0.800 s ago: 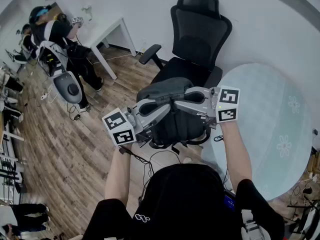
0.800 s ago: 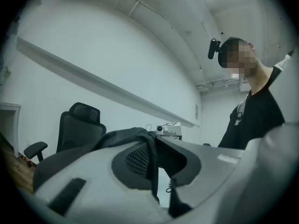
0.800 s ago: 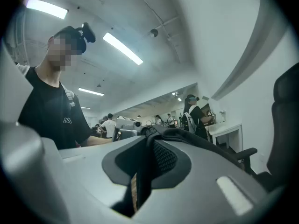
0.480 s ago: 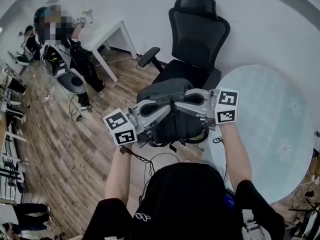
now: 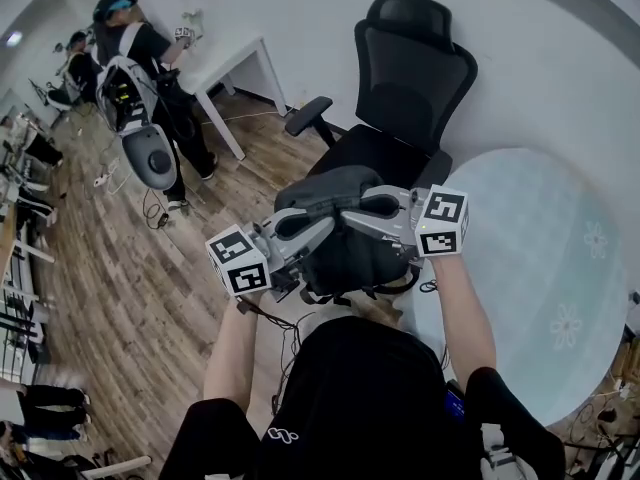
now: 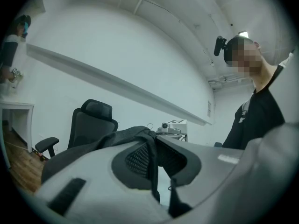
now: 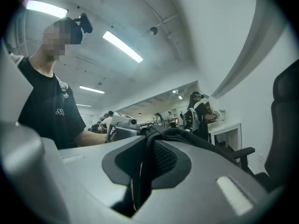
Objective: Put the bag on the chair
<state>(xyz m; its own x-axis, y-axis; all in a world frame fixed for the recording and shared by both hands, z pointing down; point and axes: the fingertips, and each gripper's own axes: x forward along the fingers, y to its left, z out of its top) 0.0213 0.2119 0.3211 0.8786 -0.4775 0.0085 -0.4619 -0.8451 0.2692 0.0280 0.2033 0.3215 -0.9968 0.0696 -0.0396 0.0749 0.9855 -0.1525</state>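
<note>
A dark grey backpack (image 5: 335,223) hangs in the air in front of me, held from both sides. My left gripper (image 5: 303,220) is shut on a strap of the bag (image 6: 150,148), pinched between its jaws in the left gripper view. My right gripper (image 5: 362,208) is shut on another strap (image 7: 148,157) in the right gripper view. The black office chair (image 5: 405,98) stands just beyond the bag, against the white wall, its seat (image 5: 372,153) bare. The bag hides the front part of the seat.
A round glass table (image 5: 540,268) stands at my right. A white desk (image 5: 225,63) and a person with a backpack (image 5: 135,63) are at the far left on the wooden floor (image 5: 120,278). Cables (image 5: 290,323) lie on the floor by my feet.
Both grippers and the bag have stayed together, shifting slightly lower in the head view. The view has turned a little, and the person at the desk has moved.
</note>
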